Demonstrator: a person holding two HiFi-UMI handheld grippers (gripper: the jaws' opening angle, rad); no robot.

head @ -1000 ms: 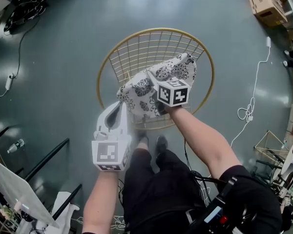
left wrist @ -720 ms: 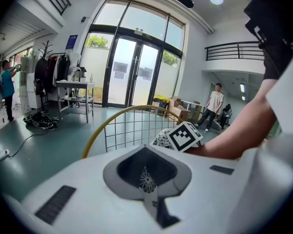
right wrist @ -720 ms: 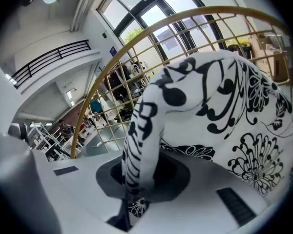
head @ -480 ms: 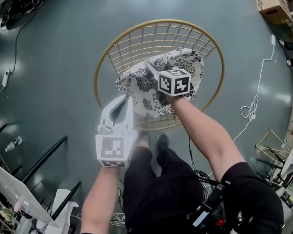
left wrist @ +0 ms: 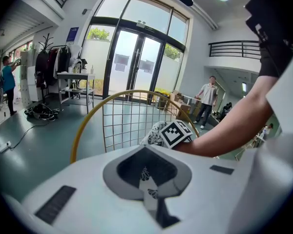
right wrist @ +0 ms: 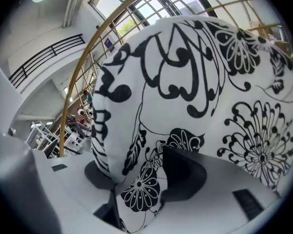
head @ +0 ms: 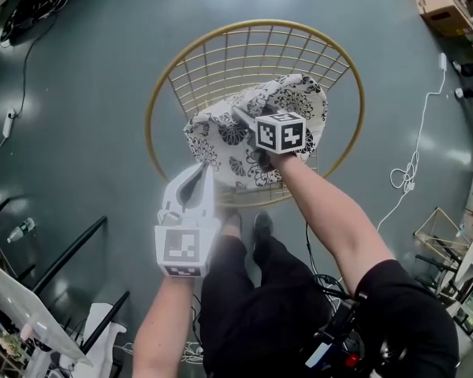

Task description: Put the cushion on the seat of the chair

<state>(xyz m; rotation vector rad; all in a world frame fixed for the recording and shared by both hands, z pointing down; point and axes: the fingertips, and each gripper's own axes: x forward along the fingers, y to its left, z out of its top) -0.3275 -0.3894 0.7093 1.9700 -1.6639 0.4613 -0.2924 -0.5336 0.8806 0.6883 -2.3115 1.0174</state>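
Observation:
A white cushion (head: 260,116) with black flowers lies in the round gold wire chair (head: 162,93), covering the seat's near half. My right gripper (head: 248,124) rests on top of it. In the right gripper view its jaws (right wrist: 136,199) stand apart with a fold of the cushion (right wrist: 195,72) loose between them; they have just been opening. My left gripper (head: 199,172) is at the cushion's near left corner. In the left gripper view it (left wrist: 149,189) is shut on a thin strip of flowered fabric. Beyond it are the cushion (left wrist: 154,133) and the chair's rim (left wrist: 80,130).
The person's feet (head: 248,227) stand at the chair's front edge. A white cable (head: 410,164) trails over the floor at right, and cardboard boxes (head: 441,2) sit far right. Black rails (head: 63,258) run at near left. People (left wrist: 207,96) stand far off by the glass doors.
The cushion has come down onto the seat and spread flatter. Both grippers sank with it, the left one staying at its near corner.

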